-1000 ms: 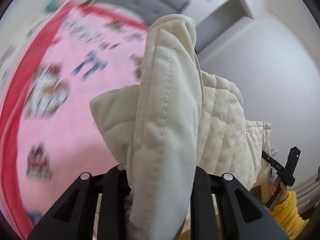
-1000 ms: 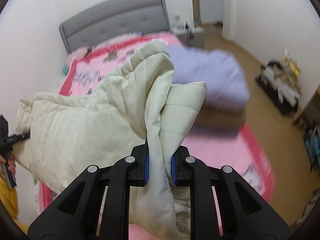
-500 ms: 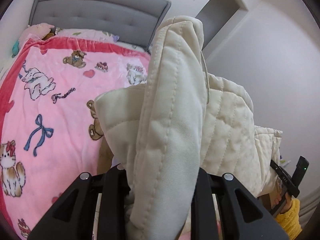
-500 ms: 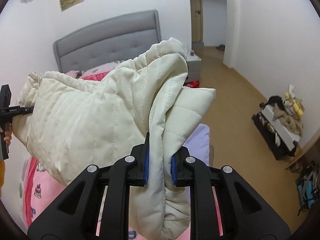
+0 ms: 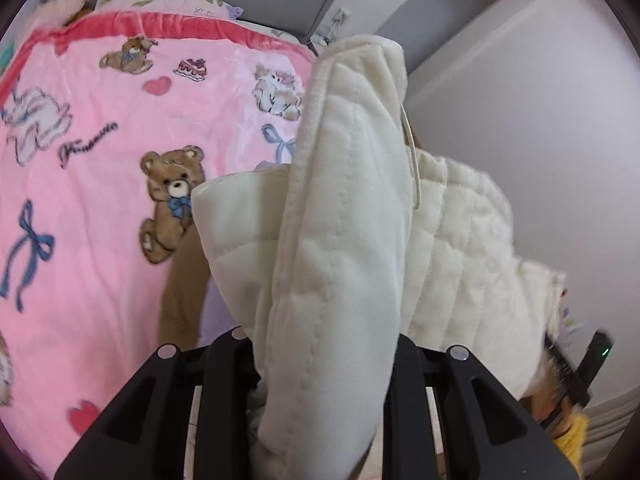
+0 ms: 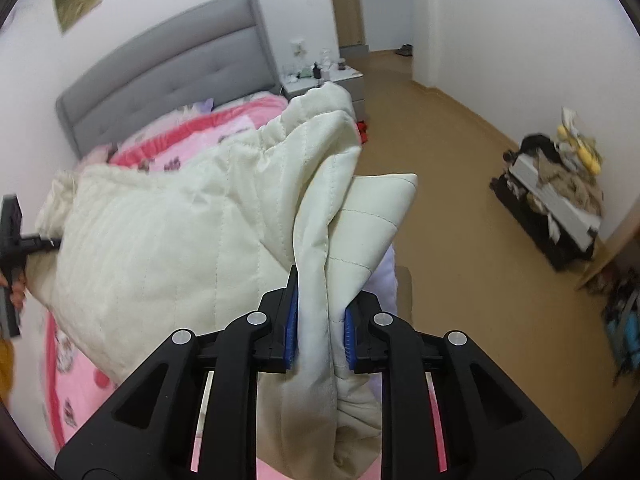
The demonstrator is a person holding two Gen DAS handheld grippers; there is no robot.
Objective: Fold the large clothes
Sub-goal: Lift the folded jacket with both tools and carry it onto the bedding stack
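The cream quilted jacket (image 6: 168,240) hangs in the air above the bed, stretched between the two grippers. In the right wrist view a bunched fold of it runs straight up through the right gripper (image 6: 318,332), pinched between the blue pads (image 6: 291,332), with a loose corner flopping to the right and the main body sagging away to the left. In the left wrist view a thick padded edge fills the gap of the left gripper (image 5: 324,364); the jaws are clenched on it, though the fabric hides the contact itself.

The likely trouble is slip — the cloth looks smooth and puffy, and each grip seems to take a rolled bundle rather than a single clean edge, so a layer could slide out under the jacket's own weight once it is swung or lowered. Uneven holds would also let the fold land skewed, and the free corner on the right could tuck under unseen.

Below lies the pink blanket (image 5: 100,200) with its bear print — a soft surface that would probably drag and wrinkle the jacket as it is laid down. At the far end stands the grey headboard (image 6: 168,76), with a nightstand (image 6: 324,80) to its right.
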